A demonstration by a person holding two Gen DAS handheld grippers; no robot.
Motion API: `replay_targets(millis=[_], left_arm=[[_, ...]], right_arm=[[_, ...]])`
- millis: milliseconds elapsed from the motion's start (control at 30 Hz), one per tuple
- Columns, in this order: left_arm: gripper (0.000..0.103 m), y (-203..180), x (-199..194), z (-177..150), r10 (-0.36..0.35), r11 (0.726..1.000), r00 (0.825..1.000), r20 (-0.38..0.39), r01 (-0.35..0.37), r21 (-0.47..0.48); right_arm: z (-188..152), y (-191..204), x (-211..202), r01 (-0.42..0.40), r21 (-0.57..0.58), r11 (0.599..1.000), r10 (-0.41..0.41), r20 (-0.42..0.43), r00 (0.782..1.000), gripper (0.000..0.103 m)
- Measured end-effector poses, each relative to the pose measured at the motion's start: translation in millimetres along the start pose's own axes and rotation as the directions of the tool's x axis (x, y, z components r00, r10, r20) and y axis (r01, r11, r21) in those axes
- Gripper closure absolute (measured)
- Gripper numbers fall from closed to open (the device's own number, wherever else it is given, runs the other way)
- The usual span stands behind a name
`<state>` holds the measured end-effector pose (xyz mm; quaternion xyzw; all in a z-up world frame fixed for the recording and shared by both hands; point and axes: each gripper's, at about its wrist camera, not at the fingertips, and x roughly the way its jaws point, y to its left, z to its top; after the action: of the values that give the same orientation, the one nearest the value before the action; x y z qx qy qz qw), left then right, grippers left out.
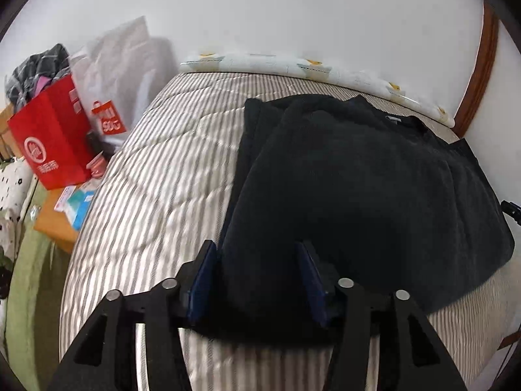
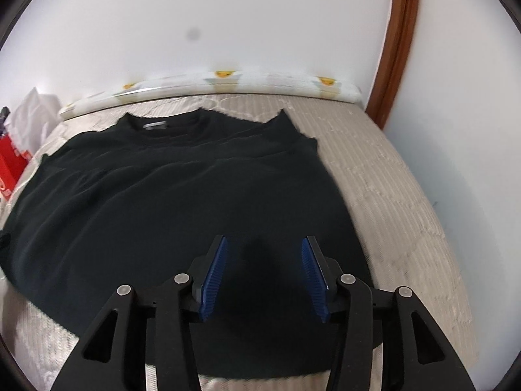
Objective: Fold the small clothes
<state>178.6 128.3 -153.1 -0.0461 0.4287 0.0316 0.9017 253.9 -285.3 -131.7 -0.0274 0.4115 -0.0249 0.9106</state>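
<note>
A black T-shirt (image 1: 364,189) lies spread on the striped bed (image 1: 156,176), collar toward the far wall. It also shows in the right wrist view (image 2: 169,195), with its neck label at the back. My left gripper (image 1: 257,247) is open, its blue pads hovering over the shirt's near left hem. My right gripper (image 2: 263,244) is open over the shirt's near right hem. Neither holds any cloth.
A white patterned pillow (image 1: 293,65) lies along the wall at the bed's far edge. A red paper bag (image 1: 52,143) and white plastic bags (image 1: 120,75) stand left of the bed. A wooden door frame (image 2: 397,45) rises at the right.
</note>
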Motion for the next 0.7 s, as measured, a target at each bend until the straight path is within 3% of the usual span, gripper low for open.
replay_targets(millis=[200,400,533,700], left_arm=[[0.05,18,-17,-23,-0.02,0.999,1.0,-0.006,0.02,-0.029],[0.049,39,-37,-45,-0.031,0.998,0.999,-0.031,0.03,-0.048],[0.041,53,-48,-62,-0.006,0.999,0.999,-0.035,0.004,-0.047],[0.041,71,-51,-76,0.036,0.997,0.999,-0.032,-0.038,-0.063]], right_arm=[[-8,41,-21,-0.066,-0.025,0.998,0.066,0.005,0.998,0.053],[-7,126,-32,-0.134,-0.171,0.976,0.138,0.013,0.99,0.047],[-15,174,-30,-0.133,-0.272,0.953,0.142,0.014,0.99,0.046],[-27,186,-7,-0.118,-0.268,0.956,0.113,-0.031,0.993,0.046]])
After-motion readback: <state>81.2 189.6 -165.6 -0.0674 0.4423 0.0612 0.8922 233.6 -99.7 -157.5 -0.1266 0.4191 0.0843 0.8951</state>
